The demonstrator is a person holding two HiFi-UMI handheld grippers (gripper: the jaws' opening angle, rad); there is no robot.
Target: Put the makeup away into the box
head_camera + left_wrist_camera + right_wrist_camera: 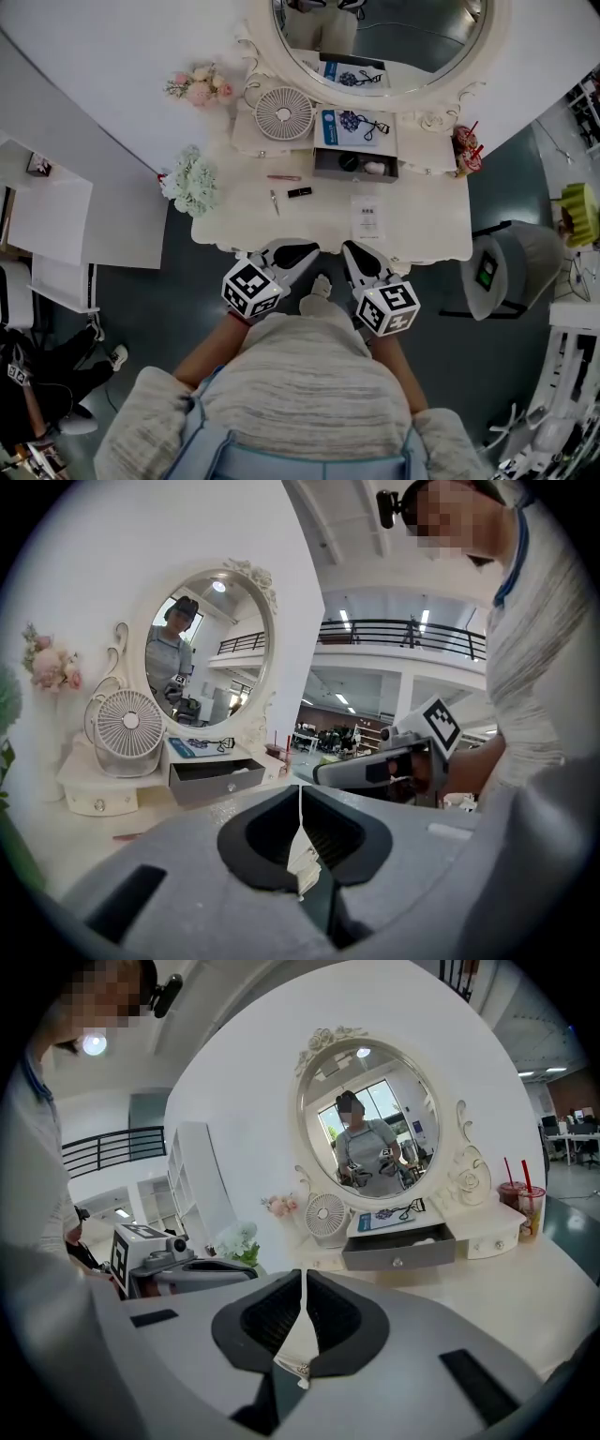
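Pointing forward side by side at the vanity table's (431, 225) near edge, the left gripper (298, 251) and right gripper (359, 256) sit close to the person's body, both clenched on nothing. The makeup (299, 191) lies mid-table, just before the open box (320, 165). Print on the leaflet (367, 217) is too small to read.

Against a white wall (112, 56): ornate white dressing table (431, 234) under an oval mirror (422, 47). Dark grey floor (150, 300), grey chair (525, 262) at right, white shelving (192, 1190) at left. Overhead, bright ceiling lights (424, 617).
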